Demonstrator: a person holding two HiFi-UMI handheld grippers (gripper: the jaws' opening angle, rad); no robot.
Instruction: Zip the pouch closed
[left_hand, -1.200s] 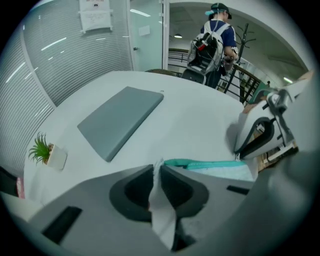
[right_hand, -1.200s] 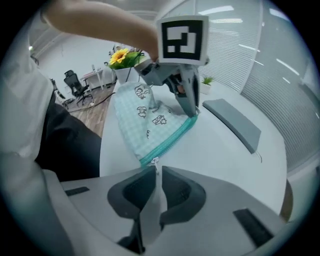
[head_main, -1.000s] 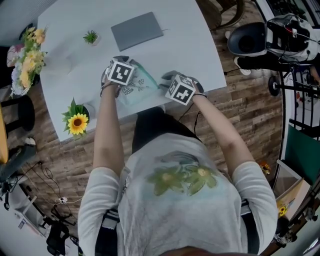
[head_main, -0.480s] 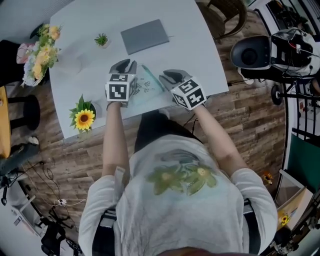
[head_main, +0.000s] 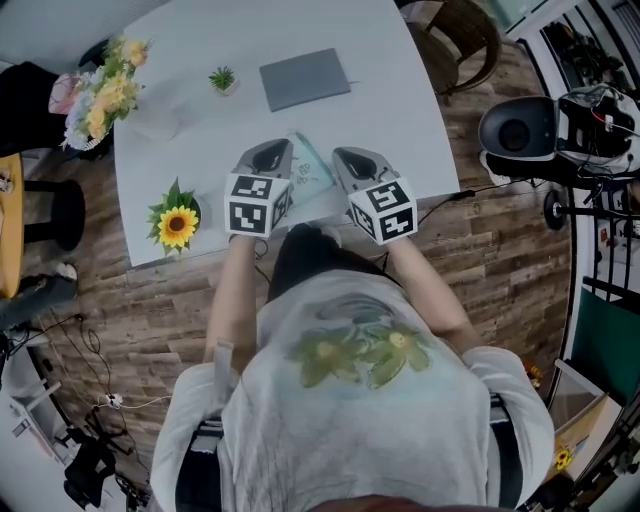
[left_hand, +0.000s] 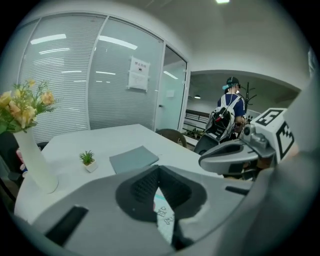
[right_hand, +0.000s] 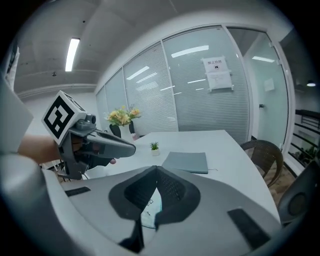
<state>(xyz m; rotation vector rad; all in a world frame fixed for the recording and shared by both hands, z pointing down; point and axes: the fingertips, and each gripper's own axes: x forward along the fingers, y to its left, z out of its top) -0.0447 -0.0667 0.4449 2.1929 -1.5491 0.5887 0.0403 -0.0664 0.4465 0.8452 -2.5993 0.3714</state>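
The pale green pouch (head_main: 311, 172) with small dark prints lies flat on the white table (head_main: 190, 40) near its front edge. Both grippers hang above it, apart from it. My left gripper (head_main: 272, 156) is over the pouch's left side and my right gripper (head_main: 353, 160) over its right side. In the left gripper view the jaws (left_hand: 159, 168) meet at their tips, and a strip of the pouch (left_hand: 163, 214) shows on the table below them. The right gripper (right_hand: 156, 169) looks the same, with the pouch (right_hand: 149, 212) beneath. Both pairs of jaws have just been closing, with nothing between them.
A grey flat pad (head_main: 305, 78) and a tiny potted plant (head_main: 222, 79) lie farther back on the table. A vase of flowers (head_main: 104, 96) stands at the back left, a sunflower (head_main: 177, 226) at the left front edge. A chair (head_main: 466, 36) is at the right; a person (left_hand: 230, 103) stands far off.
Both grippers have risen off the pouch and drawn back toward the table's front edge. Their jaws, open a moment ago, now meet. The pouch stays flat on the table.
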